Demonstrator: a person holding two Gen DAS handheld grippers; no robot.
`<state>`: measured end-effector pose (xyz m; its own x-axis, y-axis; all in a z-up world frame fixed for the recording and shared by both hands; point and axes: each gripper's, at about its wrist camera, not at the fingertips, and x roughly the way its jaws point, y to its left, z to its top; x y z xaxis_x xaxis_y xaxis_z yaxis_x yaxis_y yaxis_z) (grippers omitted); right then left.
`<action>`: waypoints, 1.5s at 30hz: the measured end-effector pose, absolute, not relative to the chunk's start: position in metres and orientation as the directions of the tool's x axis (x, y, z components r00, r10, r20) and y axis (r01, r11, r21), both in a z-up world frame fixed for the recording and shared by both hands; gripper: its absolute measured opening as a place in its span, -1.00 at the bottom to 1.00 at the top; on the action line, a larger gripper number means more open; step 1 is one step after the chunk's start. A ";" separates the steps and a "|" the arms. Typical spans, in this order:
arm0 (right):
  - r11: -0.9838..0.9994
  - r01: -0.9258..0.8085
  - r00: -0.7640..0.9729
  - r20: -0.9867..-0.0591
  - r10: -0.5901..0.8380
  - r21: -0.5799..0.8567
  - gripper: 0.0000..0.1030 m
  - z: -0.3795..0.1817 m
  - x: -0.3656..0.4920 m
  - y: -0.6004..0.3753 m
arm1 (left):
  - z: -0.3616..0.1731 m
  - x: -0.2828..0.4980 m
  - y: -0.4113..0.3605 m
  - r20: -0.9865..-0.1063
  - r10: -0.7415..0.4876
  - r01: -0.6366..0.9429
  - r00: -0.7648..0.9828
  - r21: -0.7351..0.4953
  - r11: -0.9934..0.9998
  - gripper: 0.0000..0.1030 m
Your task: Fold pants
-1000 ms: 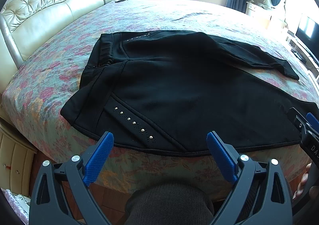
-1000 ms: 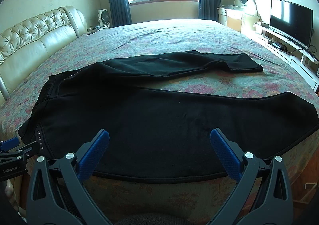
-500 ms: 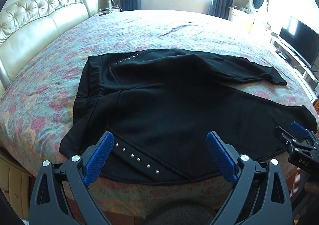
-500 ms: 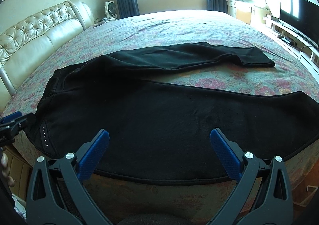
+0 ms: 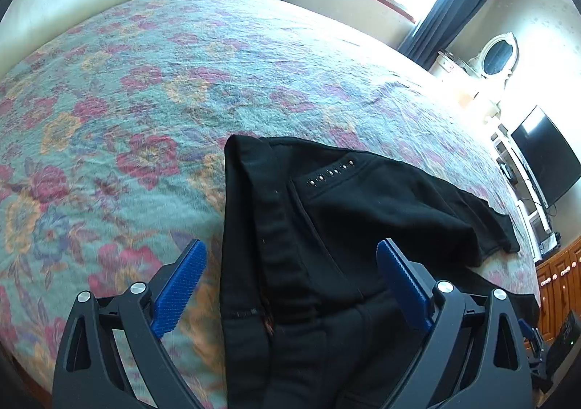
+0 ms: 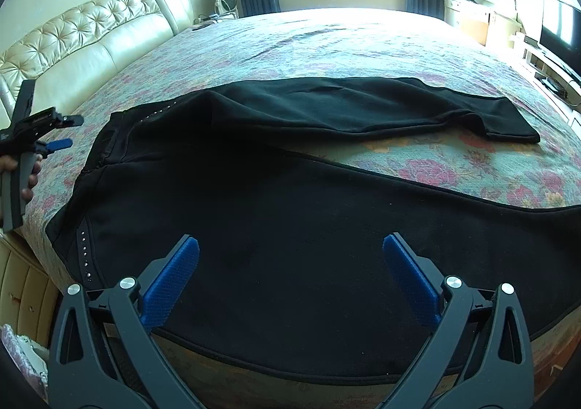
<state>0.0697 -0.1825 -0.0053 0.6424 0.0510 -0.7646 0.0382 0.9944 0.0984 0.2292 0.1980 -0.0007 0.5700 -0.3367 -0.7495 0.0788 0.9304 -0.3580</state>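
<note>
One wide bed (image 6: 363,39) with a floral cover fills both views, stretching away ahead of each gripper. Black pants (image 6: 290,220) lie spread flat on it, waistband to the left of the right gripper (image 6: 290,271) and the two legs running off to its right, one leg just ahead of the fingers and the other farther out, with a strip of cover showing between them. A cream tufted headboard (image 6: 90,31) stands far ahead and to the left of the right gripper, a dark screen (image 6: 561,24) far to its right.

The right gripper hangs above the near leg, its blue pads (image 6: 170,285) spread wide and holding nothing. The left gripper (image 5: 290,282) hovers over the waistband (image 5: 265,227), its blue pads (image 5: 179,285) likewise set wide apart, one over the bare cover and the other over black cloth; whether they touch the fabric cannot be told. A row of small metal studs (image 5: 330,173) sits just ahead of it on the hip. In the right wrist view the left gripper shows at far left, gripped by a hand (image 6: 25,180).
</note>
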 end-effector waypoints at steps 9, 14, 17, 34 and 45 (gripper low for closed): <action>0.993 -0.013 0.576 -0.811 0.103 0.117 0.96 -0.019 0.088 -0.177 | -0.040 0.313 0.197 -0.753 -0.438 0.160 0.492 -0.417 0.895 0.82; 0.987 -0.035 0.547 -0.823 0.151 0.158 0.96 -0.025 0.094 -0.177 | -0.070 0.331 0.212 -0.766 -0.470 0.055 0.438 -0.499 0.865 0.82; 0.983 -0.044 0.542 -0.823 0.172 0.177 0.96 -0.025 0.096 -0.178 | -0.072 0.326 0.223 -0.722 -0.517 0.059 0.460 -0.556 0.829 0.82; 0.894 -0.432 0.510 -0.786 0.349 0.117 0.96 0.021 0.232 -0.214 | -0.067 0.325 0.223 -0.688 -0.567 0.161 0.452 -0.563 0.811 -0.85; 0.833 -0.551 0.276 -0.933 0.232 0.044 0.79 -0.023 0.400 -0.252 | -0.080 0.339 0.226 -0.703 -0.565 0.135 0.431 -0.569 0.811 -0.79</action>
<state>0.3999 -0.2521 -0.0232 0.2758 0.2318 -0.9328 -0.5512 0.8332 0.0441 0.3386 0.2262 -0.0801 0.4309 -0.5651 -0.7035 0.1346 0.8111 -0.5692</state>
